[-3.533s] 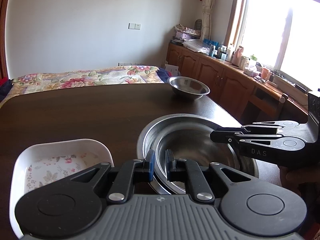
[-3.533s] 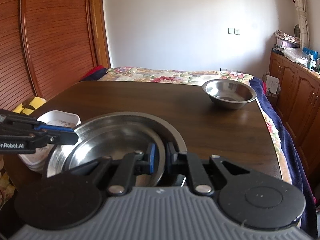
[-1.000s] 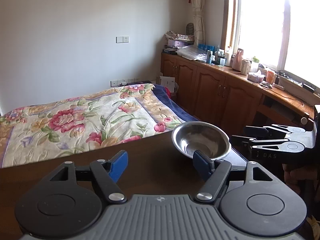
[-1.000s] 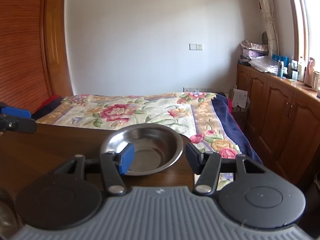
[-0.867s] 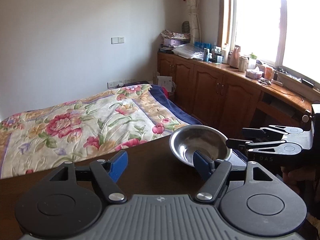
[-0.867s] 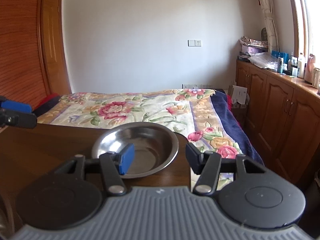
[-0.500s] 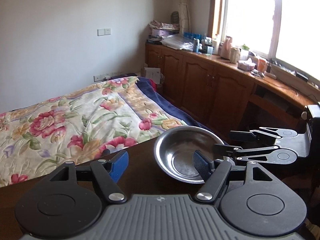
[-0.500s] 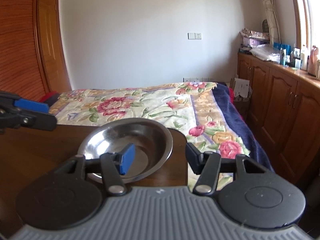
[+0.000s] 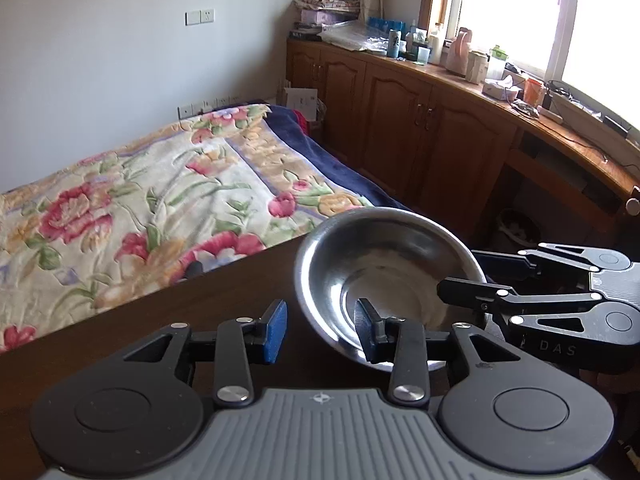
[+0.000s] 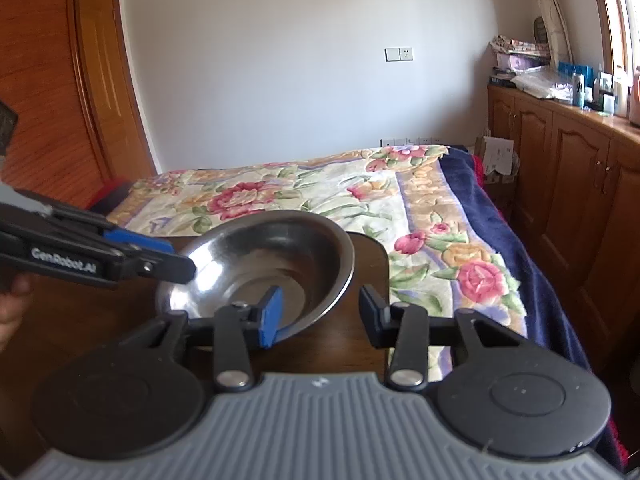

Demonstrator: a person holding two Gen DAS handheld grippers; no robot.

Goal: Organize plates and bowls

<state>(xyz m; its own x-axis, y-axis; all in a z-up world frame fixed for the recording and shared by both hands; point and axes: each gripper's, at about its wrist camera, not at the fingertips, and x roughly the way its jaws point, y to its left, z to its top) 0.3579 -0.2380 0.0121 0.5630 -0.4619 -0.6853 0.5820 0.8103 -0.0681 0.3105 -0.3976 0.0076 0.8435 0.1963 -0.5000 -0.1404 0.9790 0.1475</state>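
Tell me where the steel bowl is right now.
The steel bowl sits at the table's far corner by the floral bed, between the open left gripper and right gripper.

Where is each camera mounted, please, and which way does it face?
Left wrist: on the left tool, facing along its open fingers over the table to the steel bowl, bed and cabinets; the right tool enters from the right.
Right wrist: on the right tool, fingers open, facing the bowl and bed; the left tool enters from the left.
Shared: bowl, table, bed.
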